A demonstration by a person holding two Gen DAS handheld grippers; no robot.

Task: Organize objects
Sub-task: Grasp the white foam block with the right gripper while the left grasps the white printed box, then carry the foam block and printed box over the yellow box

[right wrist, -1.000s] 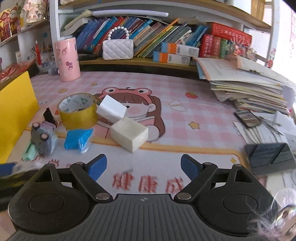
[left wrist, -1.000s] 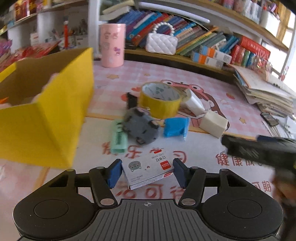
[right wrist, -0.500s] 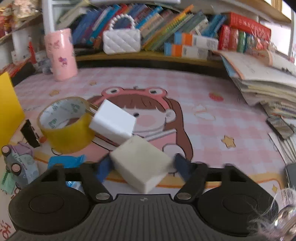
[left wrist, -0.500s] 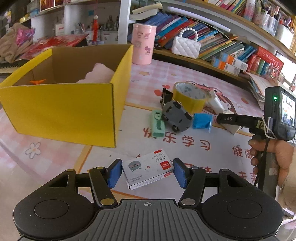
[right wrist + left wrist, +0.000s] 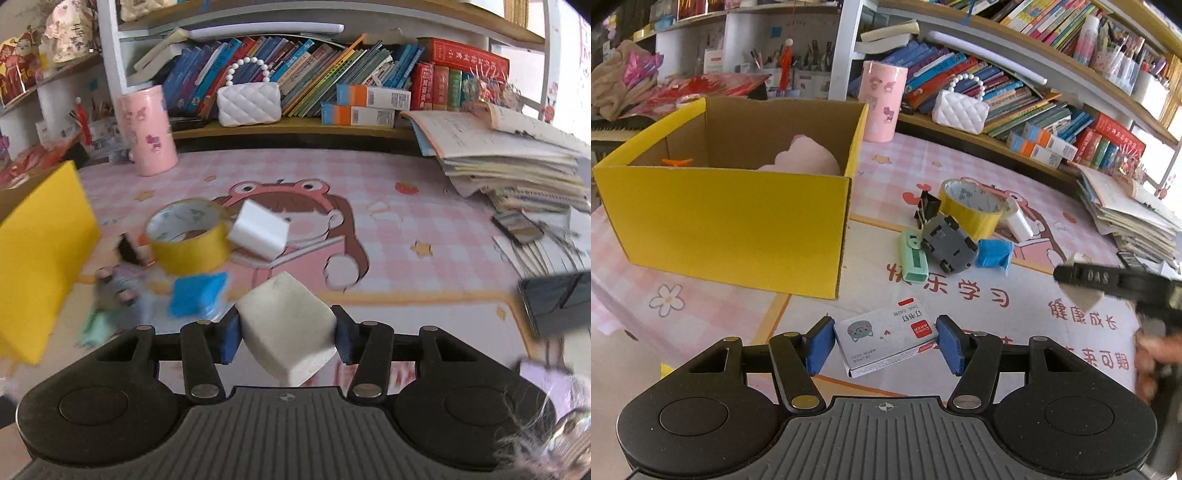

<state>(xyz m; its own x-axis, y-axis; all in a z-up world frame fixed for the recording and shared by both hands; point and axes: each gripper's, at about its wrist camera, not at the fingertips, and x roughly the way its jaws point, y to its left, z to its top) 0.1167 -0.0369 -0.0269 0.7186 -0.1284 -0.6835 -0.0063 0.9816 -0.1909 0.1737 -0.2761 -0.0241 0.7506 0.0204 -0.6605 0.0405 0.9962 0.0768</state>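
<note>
Since a second ago, the right gripper [image 5: 286,338] has come in around the cream-white foam block [image 5: 286,326] that lay loose on the worktop, and the yellow cardboard box [image 5: 731,218] now shows its open top in the left wrist view. The right gripper's blue-padded fingers [image 5: 229,338] are closing, with the block between them and the pads touching its two sides; the block sits tilted, one corner pointing down. The left gripper [image 5: 885,343] has its fingers clenched on a small white staple box with a grey cat face and red label [image 5: 886,341], held above the pink checked cartoon mat covering the worktop [image 5: 979,299]. The yellow cardboard box stands to the left, apart from the held staple box, with something pale pink inside. Loose on the mat, close together, lie a yellow tape roll [image 5: 971,208], a grey toy car [image 5: 949,249], a mint green stapler-like item [image 5: 913,254], a crumpled blue packet [image 5: 993,254], a black binder clip [image 5: 925,210] and a second white block [image 5: 258,234].

Risks, as judged from here: the foam block is gripped on a slant, so it may twist or slip out if lifted quickly. The two grippers are near each other and could collide heading for the same box. The staple box could catch the cardboard rim if carried too low.
</note>
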